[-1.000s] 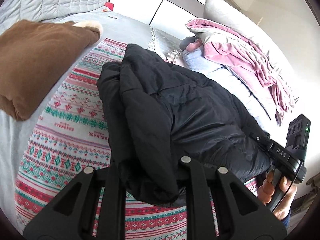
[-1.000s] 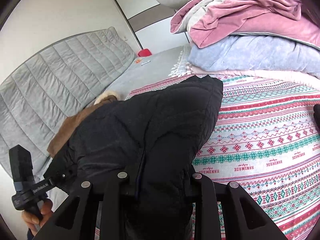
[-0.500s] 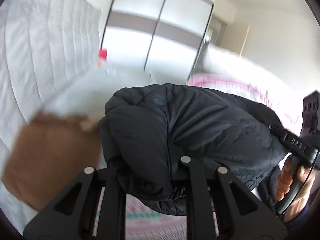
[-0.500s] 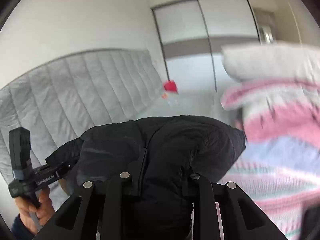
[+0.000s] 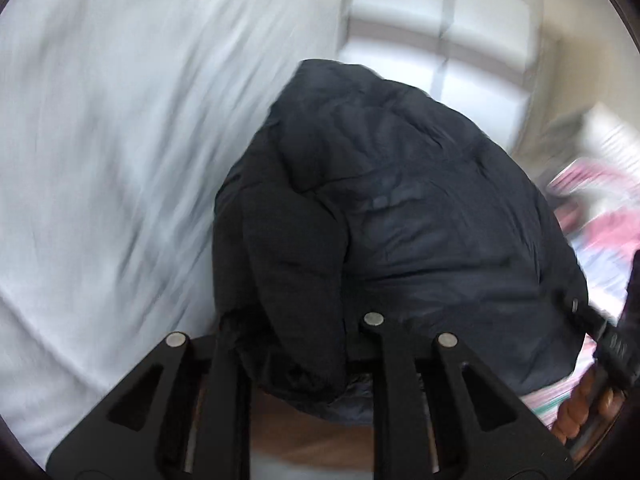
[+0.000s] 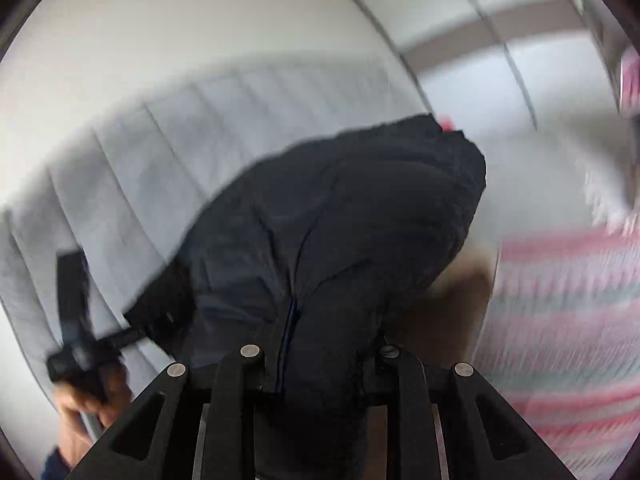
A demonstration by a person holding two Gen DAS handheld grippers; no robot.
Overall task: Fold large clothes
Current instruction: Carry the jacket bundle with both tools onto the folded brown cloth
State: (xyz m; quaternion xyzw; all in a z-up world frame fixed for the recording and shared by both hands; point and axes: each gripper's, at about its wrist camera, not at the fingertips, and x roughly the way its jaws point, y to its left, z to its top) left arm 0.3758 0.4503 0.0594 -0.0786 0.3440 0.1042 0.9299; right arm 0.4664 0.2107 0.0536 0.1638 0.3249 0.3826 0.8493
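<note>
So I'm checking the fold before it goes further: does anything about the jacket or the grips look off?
Nothing looks damaged. The black puffer jacket hangs bunched in a lump, not flat, pinched by the left tool and the right tool. Both views are motion-blurred, so finer detail cannot be told.

The matte black two-finger left gripper (image 5: 296, 364) is showing flat angular finger frames with triangular cut-outs and round silver screw heads at each joint. The matte black two-finger right gripper (image 6: 316, 364) is showing the same frames, cut-outs and four silver screws. Its handle is carrying a black box-shaped module with faint white lettering, too blurred to read. A dark blue sleeve cuff (image 6: 54, 466) is showing below the person's left hand (image 6: 86, 404).
</note>
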